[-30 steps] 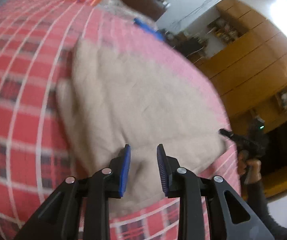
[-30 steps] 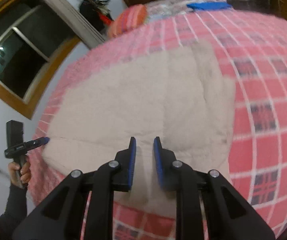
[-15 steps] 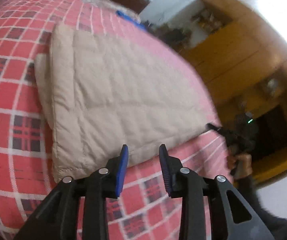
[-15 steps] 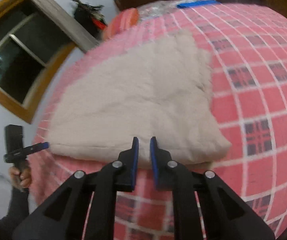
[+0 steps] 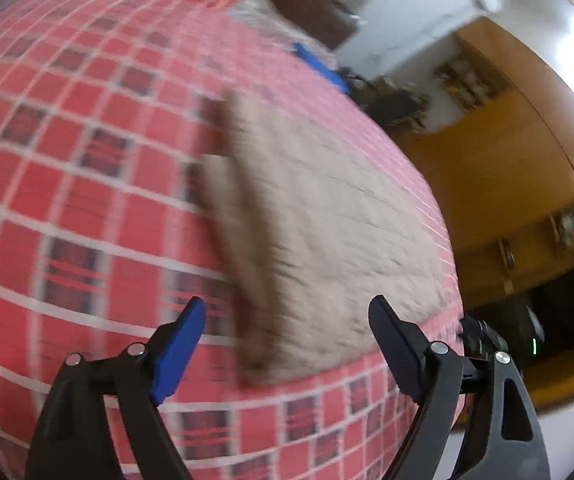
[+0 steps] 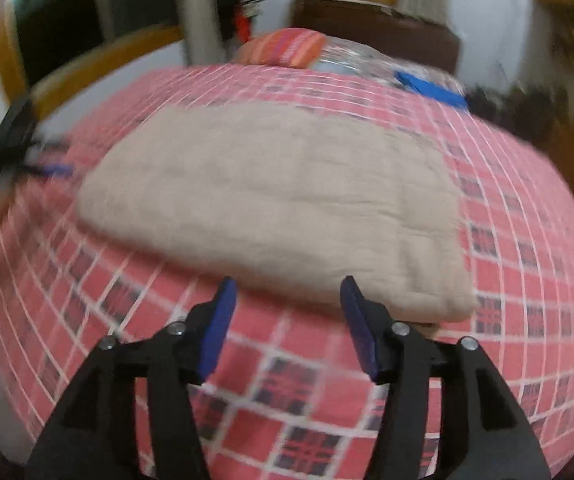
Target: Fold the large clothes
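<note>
A beige quilted garment (image 5: 327, 232) lies folded flat on the red plaid bedspread (image 5: 67, 200). My left gripper (image 5: 287, 320) hangs open just short of the near corner of the fold, nothing between its fingers. In the right wrist view the same beige garment (image 6: 279, 200) spreads wide, its thick folded edge facing me. My right gripper (image 6: 287, 300) stands open in front of that edge, apart from the cloth and holding nothing. Both views are blurred by motion.
A striped orange pillow (image 6: 287, 46) and a blue flat object (image 6: 431, 88) lie at the far end of the bed. Wooden cabinets (image 5: 507, 168) stand beyond the bed's right side. The other gripper with a hand (image 6: 3, 160) shows at the left edge.
Both grippers have gone from nearly shut to wide open and drawn back off the garment toward the near bed edge. The garment stays folded on the bed.
</note>
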Tool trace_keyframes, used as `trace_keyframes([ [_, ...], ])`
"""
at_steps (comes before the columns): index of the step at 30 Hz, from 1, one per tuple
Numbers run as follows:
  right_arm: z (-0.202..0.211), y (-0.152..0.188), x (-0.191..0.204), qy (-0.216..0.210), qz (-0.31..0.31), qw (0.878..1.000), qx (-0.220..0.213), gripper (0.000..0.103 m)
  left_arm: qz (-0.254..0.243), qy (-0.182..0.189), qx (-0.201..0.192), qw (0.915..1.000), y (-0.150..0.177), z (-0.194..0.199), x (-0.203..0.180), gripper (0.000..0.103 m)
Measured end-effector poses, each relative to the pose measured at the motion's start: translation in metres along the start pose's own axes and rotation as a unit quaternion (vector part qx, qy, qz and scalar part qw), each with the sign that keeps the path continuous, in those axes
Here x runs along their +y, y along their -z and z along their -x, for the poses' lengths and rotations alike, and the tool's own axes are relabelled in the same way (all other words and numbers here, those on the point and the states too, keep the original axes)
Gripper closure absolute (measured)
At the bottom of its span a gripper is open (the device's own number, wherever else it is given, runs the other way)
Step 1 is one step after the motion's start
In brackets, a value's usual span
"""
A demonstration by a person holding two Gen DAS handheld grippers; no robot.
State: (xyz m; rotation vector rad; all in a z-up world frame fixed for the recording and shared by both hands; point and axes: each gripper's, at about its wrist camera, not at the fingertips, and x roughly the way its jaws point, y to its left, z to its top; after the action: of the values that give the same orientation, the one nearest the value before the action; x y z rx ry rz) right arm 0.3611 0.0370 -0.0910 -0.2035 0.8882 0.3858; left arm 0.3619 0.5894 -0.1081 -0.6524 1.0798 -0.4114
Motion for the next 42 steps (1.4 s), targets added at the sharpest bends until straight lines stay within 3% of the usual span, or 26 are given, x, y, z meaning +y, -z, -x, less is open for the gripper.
trace_keyframes([
  [2, -0.005, 0.003, 0.033, -0.004, 0.027, 1.0, 0.006, 0.04, 0.032, 0.017, 0.008, 0.9993, -0.006, -0.003, 0.017, 0.019],
  [7, -0.029, 0.005, 0.099, 0.006, 0.104, 0.995, 0.013, 0.034, 0.056, 0.029, 0.014, 0.9979, -0.023, -0.014, 0.038, 0.019],
  [10, -0.045, -0.001, 0.133, 0.022, 0.154, 0.988, 0.009, 0.033, 0.059, 0.036, 0.02, 0.9974, -0.036, -0.031, 0.033, 0.019],
  [18, -0.073, -0.032, 0.195, 0.022, 0.221, 0.975, -0.003, 0.032, 0.059, 0.054, 0.036, 0.9962, -0.057, -0.071, 0.024, 0.019],
  [27, -0.099, -0.047, 0.224, 0.032, 0.271, 0.962, -0.015, 0.031, 0.047, 0.074, 0.054, 0.9946, -0.079, -0.095, 0.029, 0.019],
  [42, -0.123, -0.06, 0.24, 0.028, 0.291, 0.956, -0.019, 0.027, 0.022, 0.082, 0.075, 0.9935, -0.108, -0.124, 0.012, 0.019],
])
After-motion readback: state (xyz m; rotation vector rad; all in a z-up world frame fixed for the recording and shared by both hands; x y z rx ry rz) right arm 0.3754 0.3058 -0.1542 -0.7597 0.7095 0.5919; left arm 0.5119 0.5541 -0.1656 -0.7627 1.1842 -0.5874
